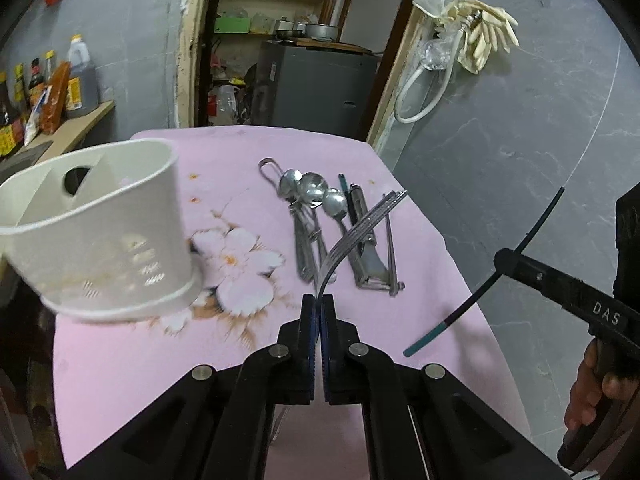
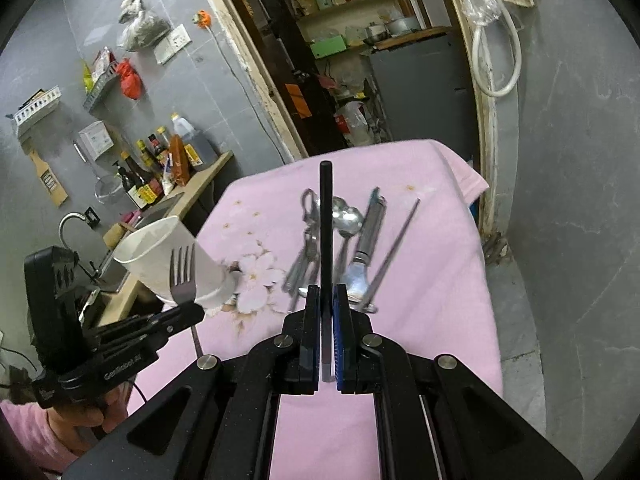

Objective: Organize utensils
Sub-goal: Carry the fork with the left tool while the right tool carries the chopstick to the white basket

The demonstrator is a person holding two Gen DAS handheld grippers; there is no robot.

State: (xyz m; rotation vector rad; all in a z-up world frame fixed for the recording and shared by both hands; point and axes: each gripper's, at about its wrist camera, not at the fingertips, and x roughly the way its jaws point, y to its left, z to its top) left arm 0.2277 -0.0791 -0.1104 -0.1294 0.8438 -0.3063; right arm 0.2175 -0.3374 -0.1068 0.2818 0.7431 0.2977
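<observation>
My left gripper (image 1: 320,308) is shut on the handle of a metal fork (image 1: 352,236), which curves up and to the right above the pink cloth (image 1: 160,360). The right wrist view also shows the fork (image 2: 182,272) and the left gripper (image 2: 192,314), in front of the white utensil holder (image 2: 172,256). My right gripper (image 2: 328,292) is shut on a black chopstick (image 2: 326,220) that points straight ahead. In the left wrist view the right gripper (image 1: 506,258) carries that teal-tipped chopstick (image 1: 532,232) to the right of the table. Spoons (image 1: 312,188), a peeler-like tool (image 1: 364,236) and metal chopsticks (image 2: 396,248) lie on the cloth. The holder (image 1: 100,232) stands at the left.
A counter with sauce bottles (image 2: 160,168) and a sink tap (image 2: 72,220) lies left of the table. Behind it a doorway opens onto shelves and a grey cabinet (image 1: 316,80). A white hose (image 1: 420,92) and gloves hang on the grey wall at right.
</observation>
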